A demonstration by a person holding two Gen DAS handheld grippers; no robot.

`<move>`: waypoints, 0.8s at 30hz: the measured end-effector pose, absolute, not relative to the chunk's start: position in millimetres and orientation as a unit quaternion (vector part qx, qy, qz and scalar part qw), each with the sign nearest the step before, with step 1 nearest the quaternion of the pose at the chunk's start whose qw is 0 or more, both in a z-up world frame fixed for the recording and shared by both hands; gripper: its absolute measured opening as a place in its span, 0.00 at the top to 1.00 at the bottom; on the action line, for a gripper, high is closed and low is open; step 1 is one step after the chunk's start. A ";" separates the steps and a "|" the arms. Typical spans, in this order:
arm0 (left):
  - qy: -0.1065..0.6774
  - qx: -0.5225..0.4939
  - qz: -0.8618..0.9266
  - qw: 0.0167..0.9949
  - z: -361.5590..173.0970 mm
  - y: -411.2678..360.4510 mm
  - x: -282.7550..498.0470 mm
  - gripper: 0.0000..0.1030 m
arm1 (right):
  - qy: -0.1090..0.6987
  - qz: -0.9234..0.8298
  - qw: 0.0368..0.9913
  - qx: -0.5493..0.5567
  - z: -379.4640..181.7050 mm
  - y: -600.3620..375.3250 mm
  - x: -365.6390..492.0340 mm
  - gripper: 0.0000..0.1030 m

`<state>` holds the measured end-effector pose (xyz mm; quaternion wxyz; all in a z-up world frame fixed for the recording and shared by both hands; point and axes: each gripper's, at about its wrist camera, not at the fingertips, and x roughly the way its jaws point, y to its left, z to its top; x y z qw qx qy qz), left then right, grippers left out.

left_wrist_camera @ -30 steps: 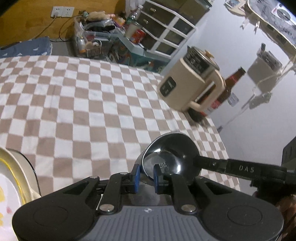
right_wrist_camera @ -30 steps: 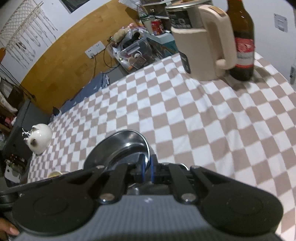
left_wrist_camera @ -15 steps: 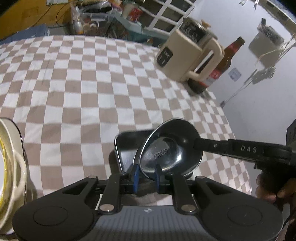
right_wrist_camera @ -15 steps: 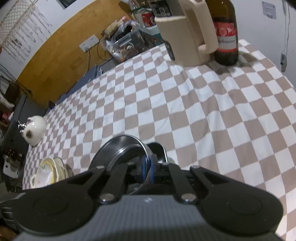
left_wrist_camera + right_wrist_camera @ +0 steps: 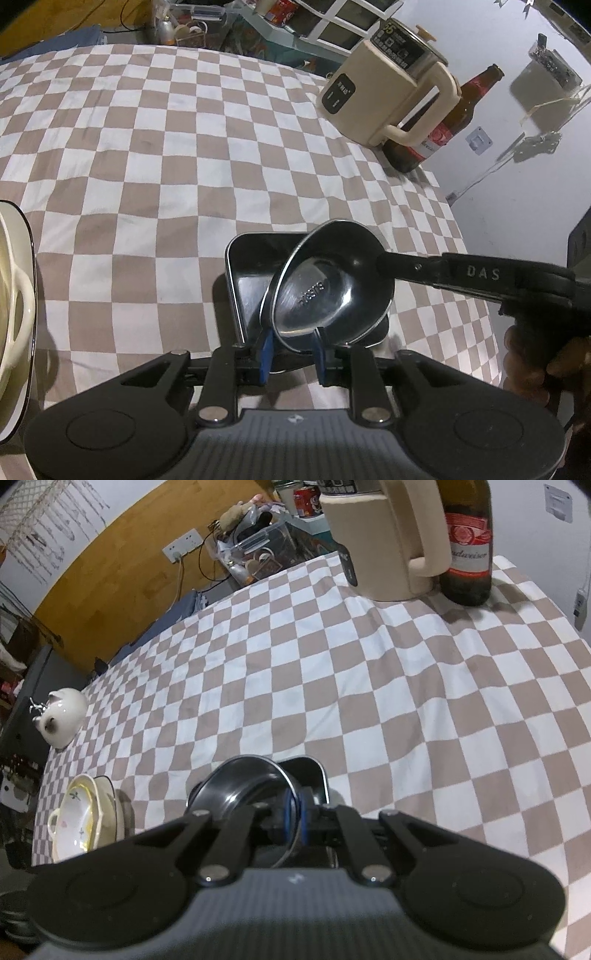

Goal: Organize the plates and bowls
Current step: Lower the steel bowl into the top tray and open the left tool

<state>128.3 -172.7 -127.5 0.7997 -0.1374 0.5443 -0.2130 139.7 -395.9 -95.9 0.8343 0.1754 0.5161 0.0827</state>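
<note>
A round steel bowl [image 5: 332, 288] hangs tilted, its lower edge inside a rectangular steel tray [image 5: 247, 266] that lies on the checked cloth. My right gripper [image 5: 384, 262] comes in from the right and is shut on the bowl's far rim. In the right wrist view its blue pads [image 5: 300, 814] pinch that thin rim, with the bowl [image 5: 236, 786] and the tray [image 5: 314, 771] just ahead. My left gripper [image 5: 292, 352] sits at the bowl's near rim. Its jaws are opening, and the rim passes between the blue pads without being pressed.
A cream electric kettle [image 5: 388, 88] and a brown beer bottle [image 5: 443, 125] stand at the far right of the table. Stacked cream dishes [image 5: 85, 819] sit at the left, a white teapot [image 5: 62, 716] farther back. A hand [image 5: 535, 365] grips the right tool.
The bowl has come down toward the table and the tray has come into view beneath it. The left pads have spread wider apart. The right pads stay shut on the rim.
</note>
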 end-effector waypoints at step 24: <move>0.562 -0.141 -0.214 0.787 -130.8 -173.1 124.8 0.69 | 0.537 0.081 0.827 0.149 -116.2 -378.0 160.9 0.92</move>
